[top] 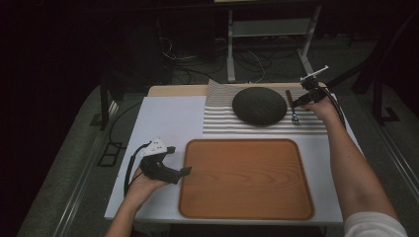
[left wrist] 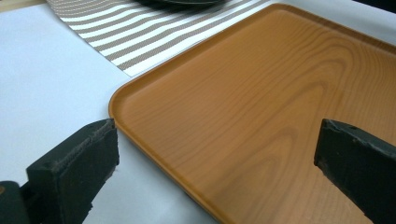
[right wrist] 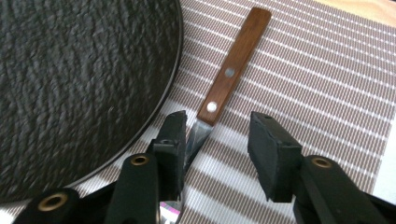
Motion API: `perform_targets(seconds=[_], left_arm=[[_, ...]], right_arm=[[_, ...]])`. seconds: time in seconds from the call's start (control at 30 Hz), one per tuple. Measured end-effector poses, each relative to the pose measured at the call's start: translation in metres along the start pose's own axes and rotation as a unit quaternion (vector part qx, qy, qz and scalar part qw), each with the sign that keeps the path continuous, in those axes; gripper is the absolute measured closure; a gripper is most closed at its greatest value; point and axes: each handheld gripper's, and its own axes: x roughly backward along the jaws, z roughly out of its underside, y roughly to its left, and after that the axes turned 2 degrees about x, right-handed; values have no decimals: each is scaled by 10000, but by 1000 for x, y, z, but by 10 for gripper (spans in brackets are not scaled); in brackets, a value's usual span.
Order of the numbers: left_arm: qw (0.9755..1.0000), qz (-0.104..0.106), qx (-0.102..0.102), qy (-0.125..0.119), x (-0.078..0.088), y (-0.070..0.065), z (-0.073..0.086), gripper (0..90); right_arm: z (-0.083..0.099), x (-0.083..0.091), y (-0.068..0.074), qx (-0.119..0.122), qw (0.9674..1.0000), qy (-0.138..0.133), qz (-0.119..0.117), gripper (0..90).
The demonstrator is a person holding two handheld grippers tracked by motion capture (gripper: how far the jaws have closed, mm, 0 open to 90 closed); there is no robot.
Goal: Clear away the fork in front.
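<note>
Our right gripper [right wrist: 217, 135] straddles the wood-handled metal knife [right wrist: 229, 77], jaws apart, not yet clamping; it lies on the striped placemat [top: 217, 121] near the table's far right corner, beside the dark round plate [top: 259, 106]. Our left gripper [top: 183, 165] waits open at the empty brown wooden tray [top: 247, 177].

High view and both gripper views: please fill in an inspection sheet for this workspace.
Surface: white tabletop, with a brown-and-white striped placemat at the far side.
Job's things: wooden-handled metal utensil lying on the placemat beside a dark round textured plate; empty orange-brown wooden tray near the front.
Clutter: nothing seen.
Grippers: right gripper is over the utensil, its fingers either side of the metal neck, left finger touching it, not clamped. Left gripper is open at the tray's left edge.
Cables: black cable trails from the left gripper; loose cables on the floor behind.
Surroundings: dark room, metal stand behind the table.
</note>
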Motion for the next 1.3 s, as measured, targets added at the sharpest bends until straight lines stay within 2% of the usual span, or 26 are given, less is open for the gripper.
perform_targets(seconds=[0.07,0.3,0.37,0.67,0.87,1.03,1.13,1.2,1.23,1.3], left_arm=[[10000,-30,-1,9,-1,0,0,0],[10000,-61,-19,53,-2,-1,0,0],[10000,-68,-12,65,-4,-1,0,0],[9999,-87,2,84,-4,0,0,0],[9999,-68,11,73,-4,1,0,0],[10000,-54,14,56,-4,1,0,0],[10000,-53,20,51,-4,2,0,0],[10000,-50,16,53,-4,2,0,0],[10000,-40,19,49,-4,2,0,0],[10000,-37,19,53,-4,2,0,0]], right_arm=[[-6,-5,-3,-48,9999,102,-84,580],[-16,-17,-5,-100,9993,318,-178,611],[-19,-22,-7,-118,9987,457,-188,609],[-24,-29,-6,-78,9976,641,-235,614],[-22,-32,-5,-40,9976,679,-161,639],[-24,-33,-2,51,9970,772,-1,669],[-25,-32,-1,12,9966,820,15,688],[-25,-32,-1,8,9965,831,23,704],[-25,-32,-1,22,9964,847,100,756],[-25,-32,-1,37,9963,849,133,760]])
